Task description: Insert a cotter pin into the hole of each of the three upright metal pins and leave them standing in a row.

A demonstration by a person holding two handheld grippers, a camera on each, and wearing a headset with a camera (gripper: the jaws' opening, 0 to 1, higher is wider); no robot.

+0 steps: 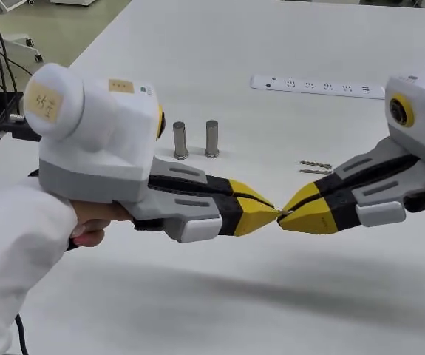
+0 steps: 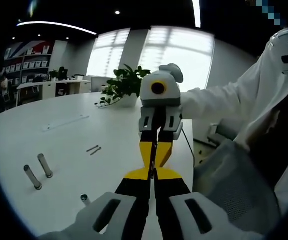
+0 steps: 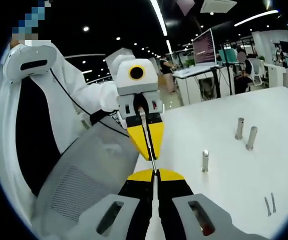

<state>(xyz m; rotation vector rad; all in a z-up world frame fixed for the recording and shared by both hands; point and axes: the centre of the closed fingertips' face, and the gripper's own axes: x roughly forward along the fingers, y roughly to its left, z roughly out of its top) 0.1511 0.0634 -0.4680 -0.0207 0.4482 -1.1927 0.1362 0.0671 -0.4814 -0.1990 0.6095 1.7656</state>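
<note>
**Cotter pin (image 1: pixel 280 213) pinched tip to tip above the bench**

Nose to nose in mid-air: the left gripper (image 1: pixel 274 214) and the right gripper (image 1: pixel 284 216) meet over the white workbench (image 1: pixel 197 296). Both pairs of jaws are pressed together, and each nips an end of that thin cotter pin right where the yellow tips touch. Down on the bench, three metal pins (image 3: pixel 240 128) stand upright. Two are close together, and the third stands on its own, nearer the grippers in the right gripper view. In the head view the pair stands side by side just beyond the left gripper's body. Two loose cotter pins (image 1: pixel 315 168) lie flat, side by side, to the right of those uprights. A white power strip (image 1: pixel 315 86) lies further back.
</note>
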